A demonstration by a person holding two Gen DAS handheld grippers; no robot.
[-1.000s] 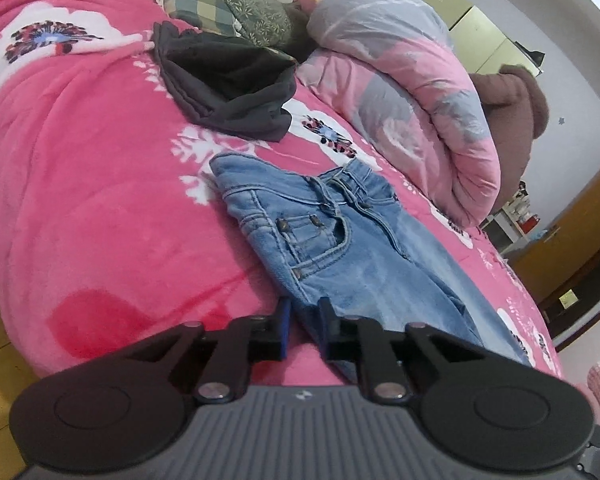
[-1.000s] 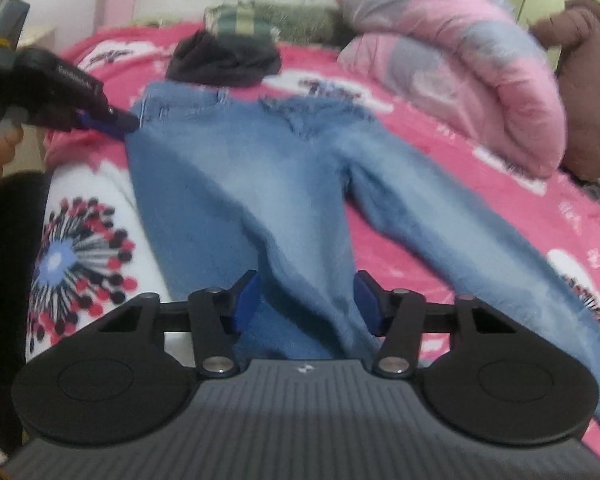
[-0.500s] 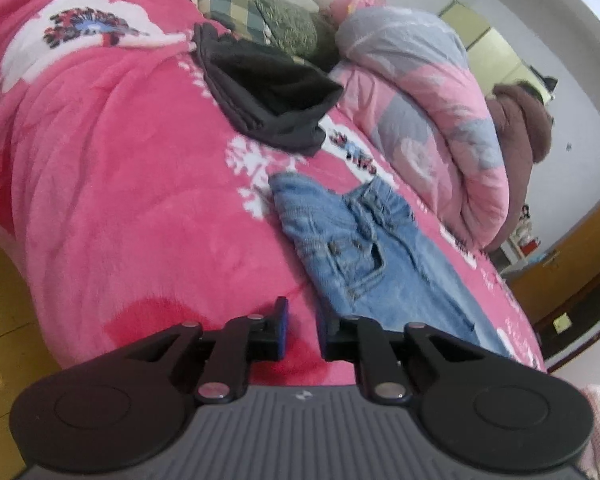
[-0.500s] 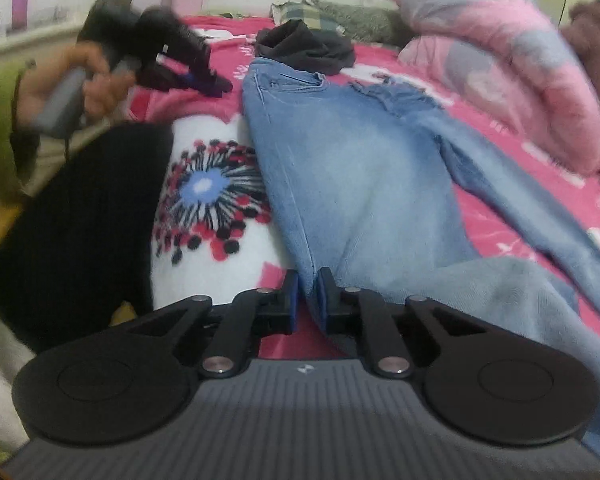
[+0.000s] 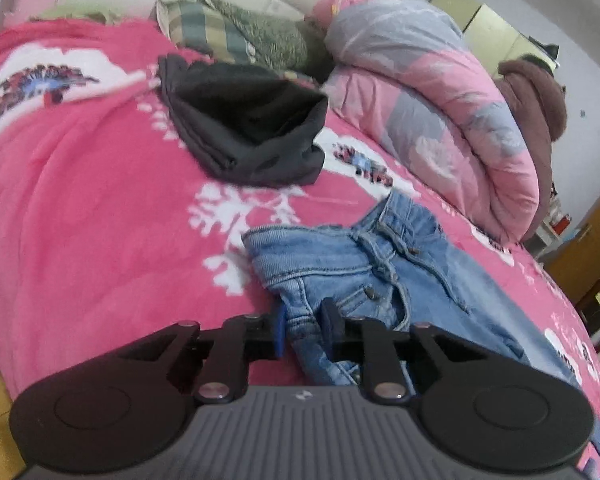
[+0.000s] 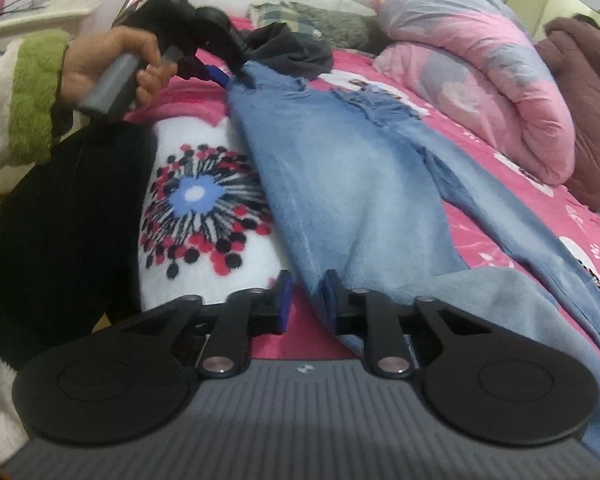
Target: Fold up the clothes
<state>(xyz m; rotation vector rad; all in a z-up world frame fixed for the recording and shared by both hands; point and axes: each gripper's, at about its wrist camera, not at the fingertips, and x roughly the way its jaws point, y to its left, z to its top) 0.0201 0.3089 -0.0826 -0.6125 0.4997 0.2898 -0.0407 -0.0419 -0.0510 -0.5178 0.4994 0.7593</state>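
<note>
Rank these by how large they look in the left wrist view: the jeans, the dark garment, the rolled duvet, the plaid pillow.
1. Duvet
2. Jeans, close to the duvet; they lie nearer the camera, so that order is unsure
3. Dark garment
4. Plaid pillow, partly hidden

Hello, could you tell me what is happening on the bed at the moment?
A person is folding a pair of blue jeans spread on a pink floral blanket, with a handheld gripper in each hand. The left gripper has denim at the waistband between its fingers, and the right gripper straddles the edge of a leg lower down. No fold is visible in the jeans yet. A dark folded garment lies beyond the waistband, beside a rolled pink and grey duvet.
</note>
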